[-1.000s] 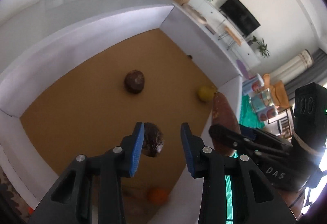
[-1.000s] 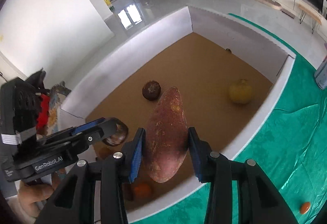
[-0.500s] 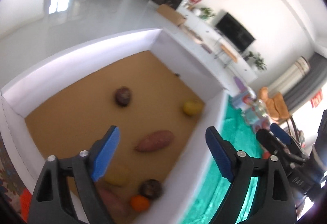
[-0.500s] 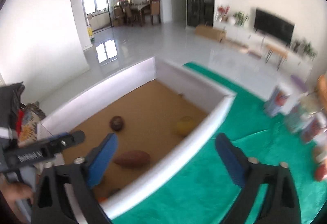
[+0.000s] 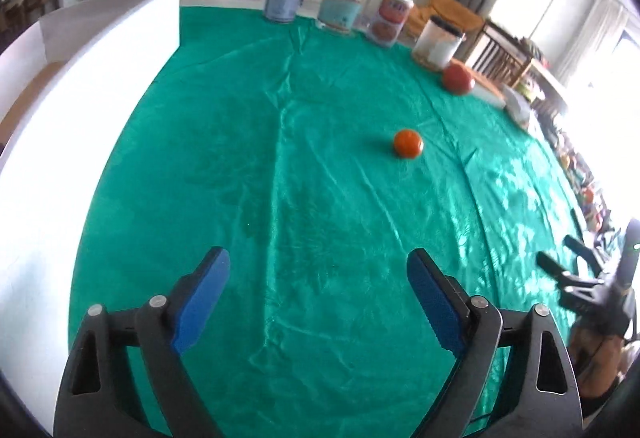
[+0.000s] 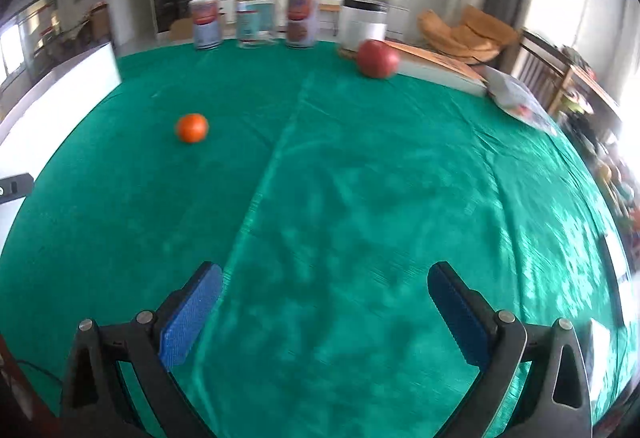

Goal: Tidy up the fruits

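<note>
Now both the left gripper point(image 5: 318, 296) and the right gripper point(image 6: 325, 312) gape wide and hold nothing, while the little orange point(image 5: 408, 143), right of the middle, looks light, round, rolly, best pinched gently across its middle.

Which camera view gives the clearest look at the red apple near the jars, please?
The right wrist view: the red apple appears large and unobstructed beside the clear jar. In the left wrist view the same apple is smaller, pushed toward the distorted upper right.
</note>
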Demonstrator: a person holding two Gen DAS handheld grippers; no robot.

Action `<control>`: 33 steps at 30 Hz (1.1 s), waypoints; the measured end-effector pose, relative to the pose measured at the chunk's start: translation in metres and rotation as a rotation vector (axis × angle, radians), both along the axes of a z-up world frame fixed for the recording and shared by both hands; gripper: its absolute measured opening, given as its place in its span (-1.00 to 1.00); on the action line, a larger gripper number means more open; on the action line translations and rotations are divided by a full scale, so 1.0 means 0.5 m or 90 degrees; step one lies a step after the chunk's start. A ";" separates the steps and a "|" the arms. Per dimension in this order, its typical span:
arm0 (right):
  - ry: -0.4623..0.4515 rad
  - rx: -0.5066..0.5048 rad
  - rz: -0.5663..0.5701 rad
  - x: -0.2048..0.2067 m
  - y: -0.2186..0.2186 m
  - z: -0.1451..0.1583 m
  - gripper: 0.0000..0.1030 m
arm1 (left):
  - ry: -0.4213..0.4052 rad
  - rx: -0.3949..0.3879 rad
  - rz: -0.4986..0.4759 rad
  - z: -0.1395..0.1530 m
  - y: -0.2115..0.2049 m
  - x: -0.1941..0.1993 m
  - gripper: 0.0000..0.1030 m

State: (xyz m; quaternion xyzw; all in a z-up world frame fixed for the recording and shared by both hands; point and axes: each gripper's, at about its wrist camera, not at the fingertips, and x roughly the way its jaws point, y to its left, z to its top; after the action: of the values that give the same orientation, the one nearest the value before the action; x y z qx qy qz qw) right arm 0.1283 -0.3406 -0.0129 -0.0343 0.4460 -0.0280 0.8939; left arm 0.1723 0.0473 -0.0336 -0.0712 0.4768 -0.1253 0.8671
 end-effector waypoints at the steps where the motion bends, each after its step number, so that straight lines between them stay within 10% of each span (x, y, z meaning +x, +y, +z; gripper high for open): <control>1: -0.002 -0.027 -0.013 -0.018 -0.035 0.023 0.98 | -0.007 0.024 -0.002 0.006 0.003 0.014 0.72; 7: -0.014 -0.177 -0.034 -0.041 -0.104 0.117 0.98 | -0.091 0.089 0.033 0.033 0.053 0.046 0.78; 14: 0.014 0.005 0.004 0.002 -0.032 -0.002 0.99 | -0.067 0.082 0.033 -0.051 0.002 0.075 0.78; 33: 0.026 0.053 -0.038 0.062 0.019 -0.120 1.00 | -0.043 0.150 0.067 -0.116 -0.096 0.149 0.99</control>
State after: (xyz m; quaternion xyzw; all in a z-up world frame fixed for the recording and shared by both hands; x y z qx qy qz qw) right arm 0.1595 -0.3313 -0.0731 0.0159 0.4656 -0.0357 0.8842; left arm 0.2468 -0.0009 -0.0915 0.0107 0.4547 -0.0247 0.8902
